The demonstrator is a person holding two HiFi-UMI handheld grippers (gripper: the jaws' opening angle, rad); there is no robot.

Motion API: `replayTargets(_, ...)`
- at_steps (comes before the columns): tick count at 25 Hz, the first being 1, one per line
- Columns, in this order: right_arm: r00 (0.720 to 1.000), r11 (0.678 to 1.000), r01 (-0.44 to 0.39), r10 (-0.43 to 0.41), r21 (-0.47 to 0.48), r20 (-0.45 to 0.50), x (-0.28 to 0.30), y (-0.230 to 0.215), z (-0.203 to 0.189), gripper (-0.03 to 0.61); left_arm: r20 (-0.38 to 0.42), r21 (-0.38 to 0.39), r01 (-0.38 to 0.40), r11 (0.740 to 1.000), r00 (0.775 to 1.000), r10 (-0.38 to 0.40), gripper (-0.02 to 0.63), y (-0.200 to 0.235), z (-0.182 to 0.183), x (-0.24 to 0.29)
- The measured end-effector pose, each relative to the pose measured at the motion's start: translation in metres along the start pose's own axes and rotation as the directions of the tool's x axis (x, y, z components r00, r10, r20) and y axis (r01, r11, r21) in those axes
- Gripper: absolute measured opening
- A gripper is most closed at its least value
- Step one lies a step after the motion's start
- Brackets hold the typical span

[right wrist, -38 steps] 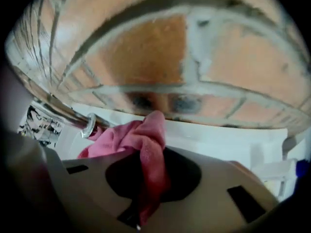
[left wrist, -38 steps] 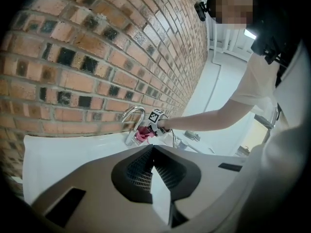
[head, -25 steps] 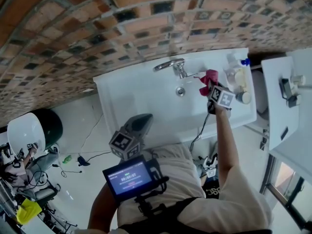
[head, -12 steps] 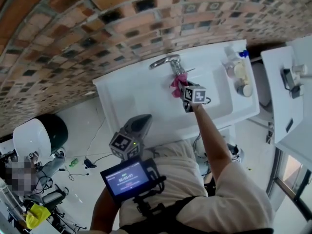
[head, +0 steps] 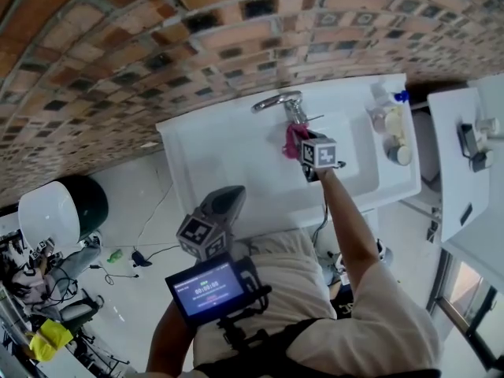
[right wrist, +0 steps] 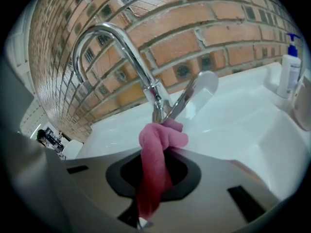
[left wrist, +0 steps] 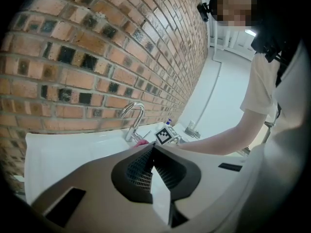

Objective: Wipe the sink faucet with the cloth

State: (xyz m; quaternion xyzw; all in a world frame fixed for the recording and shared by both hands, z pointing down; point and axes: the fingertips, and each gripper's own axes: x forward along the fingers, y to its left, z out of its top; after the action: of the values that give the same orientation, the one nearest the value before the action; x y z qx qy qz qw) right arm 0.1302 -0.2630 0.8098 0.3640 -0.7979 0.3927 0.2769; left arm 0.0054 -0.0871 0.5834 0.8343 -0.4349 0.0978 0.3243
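Right gripper (right wrist: 158,152) — jaws clamped on a pink cloth (right wrist: 154,165). The cloth's bunched end is pressed against the lower body of the chrome faucet (right wrist: 121,47), just under its lever handle (right wrist: 197,91). The faucet stands at the back of a white sink (head: 228,156) against a brick wall (head: 157,46). A pump bottle (right wrist: 290,67) sits on the sink's right end, well apart from the cloth.

Left gripper (left wrist: 151,149) — jaws together, nothing between them, held near the person's waist, short of the sink's front edge.
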Motion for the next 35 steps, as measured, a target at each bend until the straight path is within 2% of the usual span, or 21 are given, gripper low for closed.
replayTargets(13, 0.991, 0.998, 0.025, -0.018, -0.052, 0.134, -0.067, -0.024, 0.051, 0.060, -0.007, -0.019, 0.029, 0.999, 1.000, -0.029, -0.006, -0.005, -0.001, 0.009)
replayTargets(15, 0.972, 0.999, 0.015, -0.005, -0.041, 0.235, -0.091, -0.025, 0.077, 0.061, -0.003, -0.012, 0.031, 0.999, 1.000, -0.031, -0.006, -0.005, 0.000, 0.011)
replayTargets(17, 0.932, 1.000, 0.009, -0.001, -0.022, 0.362, -0.124, -0.030, 0.125, 0.061, 0.000, -0.007, 0.036, 0.999, 0.999, -0.036, -0.006, -0.005, 0.001, 0.013)
replayTargets(18, 0.925, 1.000, 0.014, -0.003, -0.025, 0.379, -0.133, -0.033, 0.151, 0.061, -0.002, -0.011, 0.038, 0.999, 0.999, -0.038, -0.006, -0.005, 0.000, 0.012)
replayTargets(19, 0.937, 0.999, 0.023, -0.006, -0.046, 0.349, -0.133, -0.035, 0.172, 0.061, -0.003, -0.016, 0.038, 0.999, 0.999, -0.038, -0.006, -0.005, -0.001, 0.011)
replayTargets(21, 0.979, 0.986, 0.057, -0.024, -0.156, 0.204, -0.110, -0.037, 0.189, 0.061, -0.004, -0.019, 0.035, 0.999, 0.999, -0.035, -0.006, -0.007, -0.002, 0.009)
replayTargets(22, 0.991, 0.968, 0.073, -0.044, -0.241, 0.123, -0.095, -0.040, 0.188, 0.061, -0.002, -0.017, 0.035, 0.999, 0.999, -0.035, -0.006, -0.007, -0.001, 0.009)
replayTargets(24, 0.997, 0.909, 0.054, -0.075, -0.413, -0.035, -0.064, -0.044, 0.172, 0.063, 0.002, -0.016, 0.032, 0.999, 0.999, -0.032, -0.006, -0.005, 0.000, 0.007)
replayTargets(25, 0.991, 0.877, 0.018, -0.079, -0.481, -0.107, -0.048, -0.045, 0.162, 0.063, 0.004, -0.016, 0.027, 0.999, 1.000, -0.027, -0.006, -0.003, 0.000, 0.006)
replayTargets(27, 0.977, 0.829, -0.053, -0.073, -0.557, -0.202, -0.022, -0.046, 0.145, 0.063, 0.003, -0.021, 0.014, 1.000, 1.000, -0.014, -0.006, 0.001, 0.000, 0.002)
replayTargets(32, 0.938, 0.763, -0.182, -0.054, -0.620, -0.343, 0.015, -0.050, 0.127, 0.063, -0.006, -0.033, 0.000, 0.999, 1.000, -0.001, -0.006, 0.007, -0.006, 0.000)
replayTargets(35, 0.887, 0.722, -0.275, -0.064, -0.635, -0.457, 0.030, -0.054, 0.109, 0.063, -0.006, -0.045, -0.008, 0.999, 1.000, 0.008, -0.006, 0.011, -0.006, -0.001)
